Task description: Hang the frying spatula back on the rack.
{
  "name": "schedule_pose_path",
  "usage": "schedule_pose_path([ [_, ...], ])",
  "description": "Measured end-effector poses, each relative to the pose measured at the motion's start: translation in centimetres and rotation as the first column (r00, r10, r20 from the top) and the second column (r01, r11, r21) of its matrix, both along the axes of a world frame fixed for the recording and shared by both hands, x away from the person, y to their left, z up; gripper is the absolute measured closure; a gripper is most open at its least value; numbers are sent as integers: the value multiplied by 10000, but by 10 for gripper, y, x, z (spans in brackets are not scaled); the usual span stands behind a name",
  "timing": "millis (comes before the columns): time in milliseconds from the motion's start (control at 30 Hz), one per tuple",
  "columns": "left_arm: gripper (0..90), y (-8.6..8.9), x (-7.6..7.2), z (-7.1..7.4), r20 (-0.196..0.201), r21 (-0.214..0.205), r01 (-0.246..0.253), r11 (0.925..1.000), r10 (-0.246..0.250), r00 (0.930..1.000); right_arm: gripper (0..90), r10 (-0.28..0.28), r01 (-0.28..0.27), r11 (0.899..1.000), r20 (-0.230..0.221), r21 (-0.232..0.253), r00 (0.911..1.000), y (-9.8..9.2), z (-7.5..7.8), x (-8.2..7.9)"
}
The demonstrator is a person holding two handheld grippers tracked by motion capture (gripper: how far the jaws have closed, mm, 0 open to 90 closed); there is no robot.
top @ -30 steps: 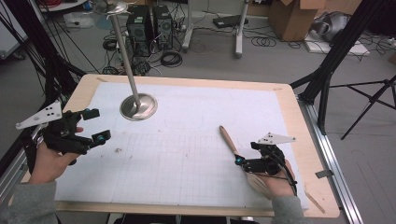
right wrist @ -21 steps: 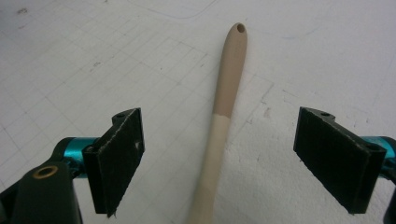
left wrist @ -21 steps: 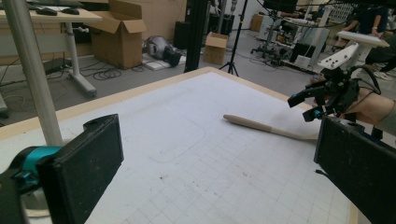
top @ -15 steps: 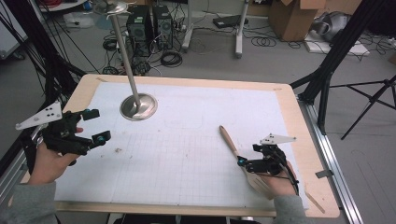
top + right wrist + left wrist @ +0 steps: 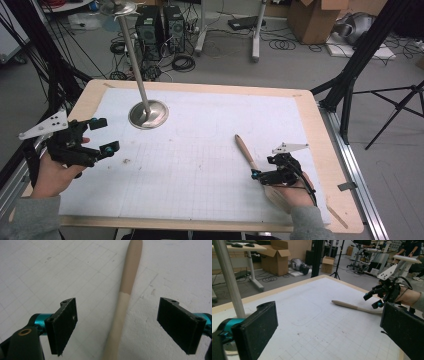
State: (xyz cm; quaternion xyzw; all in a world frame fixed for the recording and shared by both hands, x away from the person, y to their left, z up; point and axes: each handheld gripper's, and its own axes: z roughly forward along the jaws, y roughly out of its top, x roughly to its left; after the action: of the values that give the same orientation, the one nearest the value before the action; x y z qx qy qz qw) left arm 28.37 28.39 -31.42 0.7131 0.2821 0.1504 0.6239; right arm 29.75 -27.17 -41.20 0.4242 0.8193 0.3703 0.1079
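A wooden utensil (image 5: 245,150) with a darker handle end lies flat on the white gridded mat (image 5: 200,165), right of centre. My right gripper (image 5: 261,169) is open and low over its paler near part. In the right gripper view the utensil (image 5: 130,272) runs up between the two spread jaws of the right gripper (image 5: 117,322), touching neither. My left gripper (image 5: 106,135) is open above the mat's left edge, holding nothing. The left gripper view looks across its own wide jaws (image 5: 329,332) to the utensil (image 5: 352,306) and the right gripper (image 5: 372,300) beyond.
A metal stand with a round base (image 5: 148,114) and a tall pole (image 5: 229,282) rises at the back left of the mat. The wooden table rim (image 5: 320,130) borders the mat. Cables, boxes and tripod legs lie on the floor beyond.
My right gripper has shifted slightly along the utensil's near part and stays open. The left gripper and the utensil have not visibly moved.
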Motion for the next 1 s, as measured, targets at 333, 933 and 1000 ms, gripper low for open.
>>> schedule_pose_path([
  [333, 18, 1, -1, -1, -55, 34, -38, 10000, 38, 10000, 203, 37, -66, 9990, -641, -437, 9979, 0, -5, 6],
  [933, 18, 0, 0, -2, -96, 58, -55, 10000, 55, 9999, 387, 292, -453, 9874, -1068, -1515, 9938, 9, -9, 1],
  [1000, 18, 1, 0, -2, -86, 69, -63, 10000, 63, 9999, 413, 314, -479, 9852, -1016, -1646, 9943, 10, -10, 0],
])
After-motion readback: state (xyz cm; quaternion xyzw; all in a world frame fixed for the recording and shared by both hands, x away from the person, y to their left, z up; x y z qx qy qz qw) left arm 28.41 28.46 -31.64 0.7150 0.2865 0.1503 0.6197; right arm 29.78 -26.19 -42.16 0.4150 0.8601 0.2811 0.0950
